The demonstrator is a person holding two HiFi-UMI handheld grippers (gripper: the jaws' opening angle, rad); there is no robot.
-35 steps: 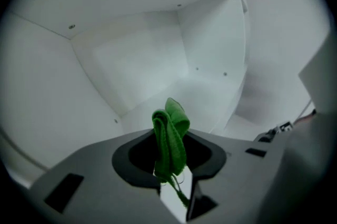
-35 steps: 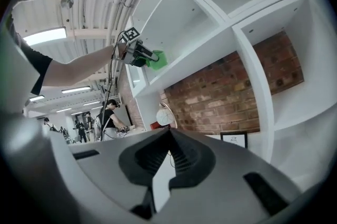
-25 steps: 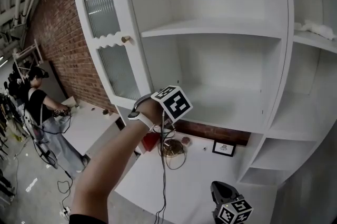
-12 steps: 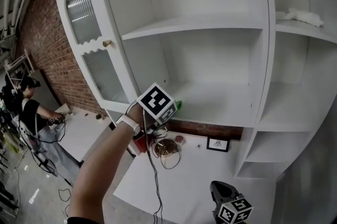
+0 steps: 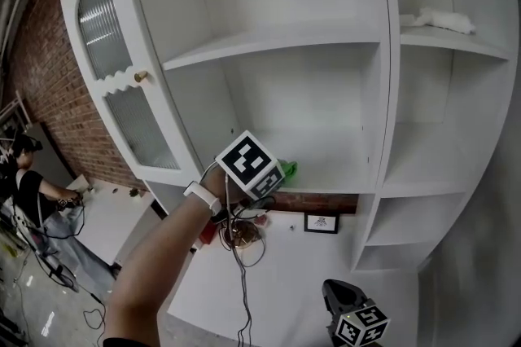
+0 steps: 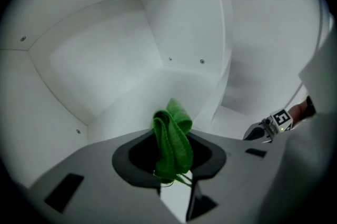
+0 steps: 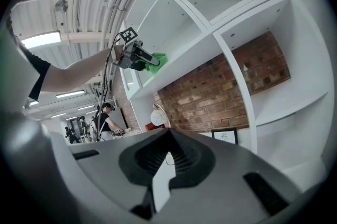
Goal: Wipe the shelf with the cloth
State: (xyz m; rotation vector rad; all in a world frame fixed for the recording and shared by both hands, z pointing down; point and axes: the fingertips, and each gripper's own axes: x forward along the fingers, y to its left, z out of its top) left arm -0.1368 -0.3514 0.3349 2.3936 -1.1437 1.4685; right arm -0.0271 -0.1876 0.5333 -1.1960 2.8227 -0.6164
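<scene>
Reaching in over the front lip of the shelf (image 5: 342, 170), the left gripper (image 6: 172, 175) has come forward and to its right over the last second. Before, it hung short of the lip and no green showed from the head; now the cloth (image 6: 172, 144) pokes out ahead of it. Its jaws are clamped on that cloth, which stands bunched in a fold above the tips. I judge the cloth is at or just over the board, not yet clearly pressed flat, so the wiping is about to start rather than done.

Ahead of the tool the board runs bare to the back wall (image 6: 100, 60). The upright partition (image 5: 389, 93) to its right will end a stroke that way. The open door (image 5: 122, 85) stands to its left, clear of the arm.

The right gripper (image 7: 167, 165) hangs well below and to the right, jaws together on nothing. A small picture (image 5: 321, 222) leans just under the tool, a white wad (image 5: 435, 19) lies up and right, and a person (image 5: 24, 191) stands far left.
</scene>
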